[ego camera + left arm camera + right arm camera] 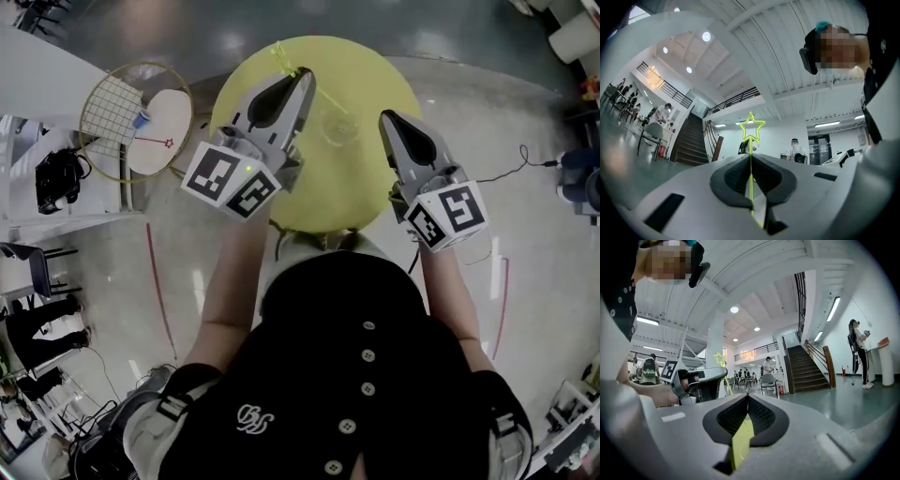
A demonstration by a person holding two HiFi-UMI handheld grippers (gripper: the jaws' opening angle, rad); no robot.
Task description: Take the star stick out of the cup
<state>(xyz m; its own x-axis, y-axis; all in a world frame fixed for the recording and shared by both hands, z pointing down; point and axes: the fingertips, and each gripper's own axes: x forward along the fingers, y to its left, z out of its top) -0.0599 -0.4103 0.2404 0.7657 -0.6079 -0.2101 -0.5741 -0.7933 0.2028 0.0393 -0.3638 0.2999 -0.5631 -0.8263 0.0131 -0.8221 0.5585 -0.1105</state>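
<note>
A thin yellow-green star stick (753, 129) stands upright between the jaws of my left gripper (751, 158), which is shut on its shaft. In the head view the left gripper (304, 77) hovers over the round yellow table (281, 197), with the star stick (284, 54) poking out past its tips. A clear cup (337, 127) stands on the table just right of that gripper, and the stick is outside it. My right gripper (386, 116) hangs over the table's right side, shut and empty. The right gripper view shows its jaws (747, 397) closed, with the left gripper (701, 380) and star (719, 357) beyond.
A badminton racket (117, 112) lies over a small white round stool (164, 127) left of the table, with a thin red star wand (155, 142) on it. A white counter with a black bag (58, 178) sits far left. A cable (506, 173) runs over the floor at right.
</note>
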